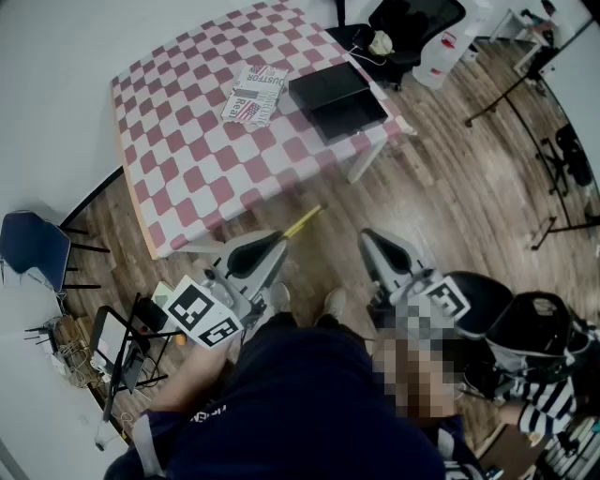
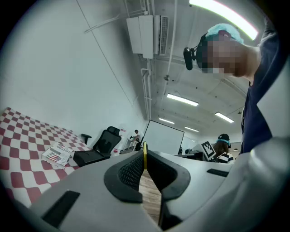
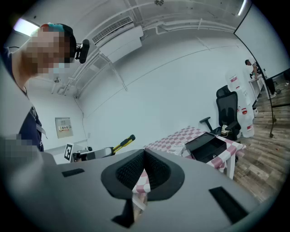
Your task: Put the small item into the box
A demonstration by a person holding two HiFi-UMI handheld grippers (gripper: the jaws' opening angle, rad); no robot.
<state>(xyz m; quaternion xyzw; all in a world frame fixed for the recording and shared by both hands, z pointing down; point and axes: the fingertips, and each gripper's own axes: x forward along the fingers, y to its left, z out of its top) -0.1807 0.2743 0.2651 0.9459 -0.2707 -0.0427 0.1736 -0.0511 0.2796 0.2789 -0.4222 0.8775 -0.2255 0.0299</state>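
My left gripper (image 1: pixel 277 244) is shut on a thin yellow tool with a dark tip (image 1: pixel 304 221), which pokes out ahead of its jaws over the floor, short of the table. The yellow tool (image 2: pixel 144 156) shows as a sliver between the pads, and the yellow tool (image 3: pixel 122 143) also shows in the right gripper view. My right gripper (image 1: pixel 372 240) hangs beside it, shut on nothing; its fingertips (image 3: pixel 140 158) meet. The open black box (image 1: pixel 349 114) sits at the far right of the checkered table (image 1: pixel 187 159), its lid (image 1: pixel 326 84) beside it. The box (image 3: pixel 206 147) lies ahead of both grippers.
A printed packet (image 1: pixel 253 94) lies left of the box. Black office chairs (image 1: pixel 408 28) stand behind the table and a blue chair (image 1: pixel 33 248) at the left. A person in a striped top (image 1: pixel 548 398) sits at lower right. Stands (image 1: pixel 562 178) occupy the right floor.
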